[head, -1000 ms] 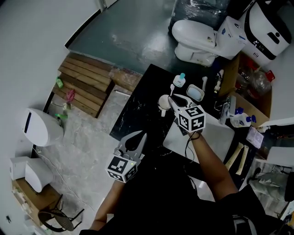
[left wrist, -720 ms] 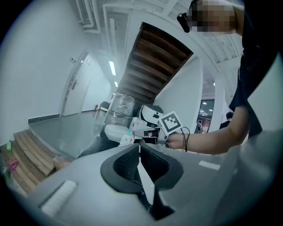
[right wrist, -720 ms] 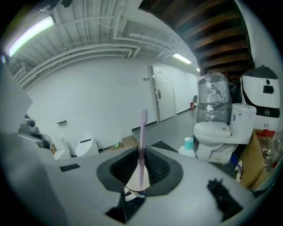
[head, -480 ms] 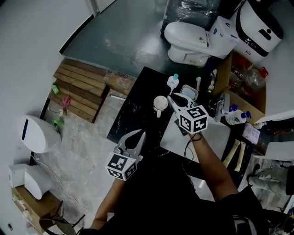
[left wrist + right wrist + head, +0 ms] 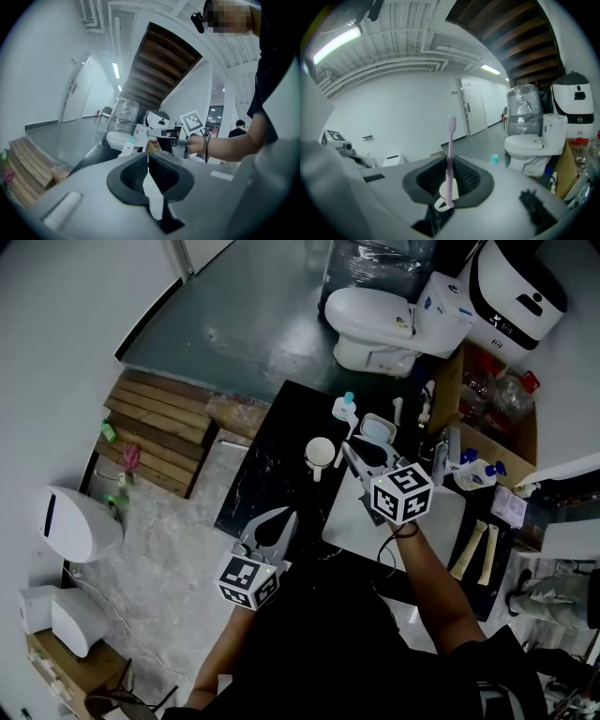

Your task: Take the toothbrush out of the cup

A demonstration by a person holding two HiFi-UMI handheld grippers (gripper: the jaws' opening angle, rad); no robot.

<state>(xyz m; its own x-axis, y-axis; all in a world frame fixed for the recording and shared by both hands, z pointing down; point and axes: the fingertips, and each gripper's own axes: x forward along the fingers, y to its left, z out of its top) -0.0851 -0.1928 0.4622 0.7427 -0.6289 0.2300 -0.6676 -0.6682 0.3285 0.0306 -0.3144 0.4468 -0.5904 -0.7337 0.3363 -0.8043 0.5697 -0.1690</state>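
A pink toothbrush (image 5: 450, 150) stands upright between the jaws of my right gripper (image 5: 449, 176), which is shut on its handle. Past the jaws, in the right gripper view, the white cup (image 5: 445, 191) lies small and lower down, in line with the brush's bottom end. In the head view the cup (image 5: 320, 452) sits on the black counter (image 5: 267, 486), and the right gripper (image 5: 349, 450) hovers just to its right. My left gripper (image 5: 281, 521) hangs shut and empty over the counter's near edge, and its own view (image 5: 148, 161) shows nothing between the jaws.
Behind the cup stand a small bottle with a teal cap (image 5: 345, 407) and a white dish (image 5: 377, 430). A white basin (image 5: 448, 512) lies under my right arm. A toilet (image 5: 370, 320) is beyond the counter, with a wooden pallet (image 5: 155, 418) on the floor at left.
My right gripper has drawn back to the right of the cup with the toothbrush in it. The left gripper has held still.
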